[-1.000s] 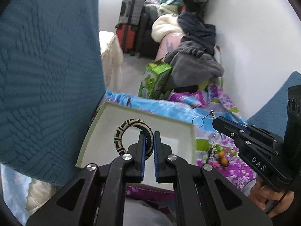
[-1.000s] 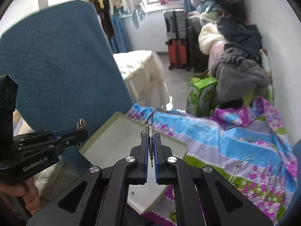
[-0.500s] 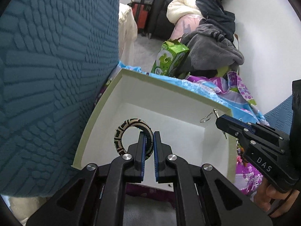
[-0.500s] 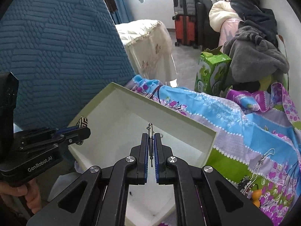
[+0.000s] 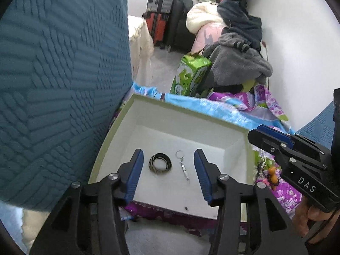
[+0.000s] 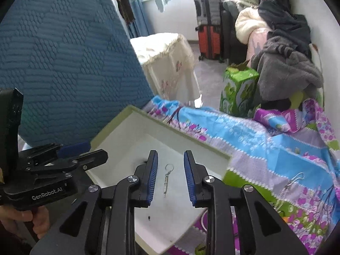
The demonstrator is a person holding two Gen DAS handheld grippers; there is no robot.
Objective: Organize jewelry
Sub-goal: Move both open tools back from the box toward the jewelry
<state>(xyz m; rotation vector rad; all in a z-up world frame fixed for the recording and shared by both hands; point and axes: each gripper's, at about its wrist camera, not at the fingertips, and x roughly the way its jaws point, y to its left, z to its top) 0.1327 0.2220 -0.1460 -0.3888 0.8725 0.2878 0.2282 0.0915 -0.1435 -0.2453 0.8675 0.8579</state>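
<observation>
While the black-and-tan bangle point(image 5: 160, 163) lies flat on the white floor of the box point(image 5: 119, 125), the little silver keyring charm point(image 5: 183, 166) lies just beside it, on its right in the left wrist view. The two do not touch. In the right wrist view the charm point(image 6: 167, 179) shows again, with its round ring at the far end and its thin stick pointing back at the camera.

The left gripper point(image 5: 167, 170) hangs over the box. Its jaws have just been opening and now stand wide apart. The bangle and the charm both show in the gap between the blue pads point(image 5: 133, 174), but they lie down on the box floor and the pads do not press on them.

The right gripper point(image 6: 170, 176) hangs over the box too. Its jaws have just been opening as well, and they stand a little apart. The charm shows in the gap, but the pads do not touch it.

A tiny dark speck point(image 6: 149, 212) lies on the box floor nearer the camera. I cannot tell what it is.

The box has green edges and sits on a bright flowery cloth point(image 6: 265, 140) in blue, purple and green. A silver chain point(image 6: 291, 186) lies on the cloth, well apart from the box. Some orange beads point(image 5: 273, 175) lie on the cloth near the right side of the box.

A big blue cushion point(image 6: 63, 63) stands to the left of the box. Farther back there is a green bag point(image 6: 238, 89), a heap of clothes point(image 6: 284, 63) and a red suitcase point(image 6: 209, 40)
</observation>
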